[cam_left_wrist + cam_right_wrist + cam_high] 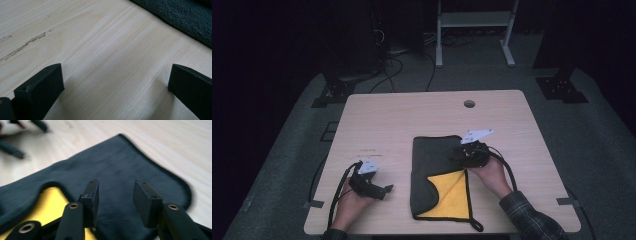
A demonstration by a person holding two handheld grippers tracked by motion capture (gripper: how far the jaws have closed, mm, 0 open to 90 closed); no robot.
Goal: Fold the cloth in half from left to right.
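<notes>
— Cloth (pixel 437 165) first: where does it lie?

— On the table (pixel 382 115), right of the middle and toward the person's edge. It is dark grey on one face and yellow on the other. It lies folded, with the grey face on top over most of it and a yellow patch bare at the near right.

— Starting at the left, what is the left claw (pixel 384 190) doing?

— It sits low over bare wood near the front left of the table, in the person's left hand (pixel 349 202), pointing toward the cloth. Its own view shows its jaws wide apart, nothing but wood grain between them, and the cloth's grey edge (pixel 185 17) off in the upper right corner, well clear of them.

— And in the middle?

— The grey flap curves down the left side of the cloth, and the yellow face (pixel 449 192) shows below and to the right of that curve. A dark hem runs round the edge.

— The right claw (pixel 457 152)?

— Held by the right hand (pixel 489 172) over the cloth's right part. In its own view the jaws stand partly apart above the grey surface (pixel 117 170), with no fabric between them; the yellow patch (pixel 50 202) lies to their lower left. The view is slightly blurred.
</notes>
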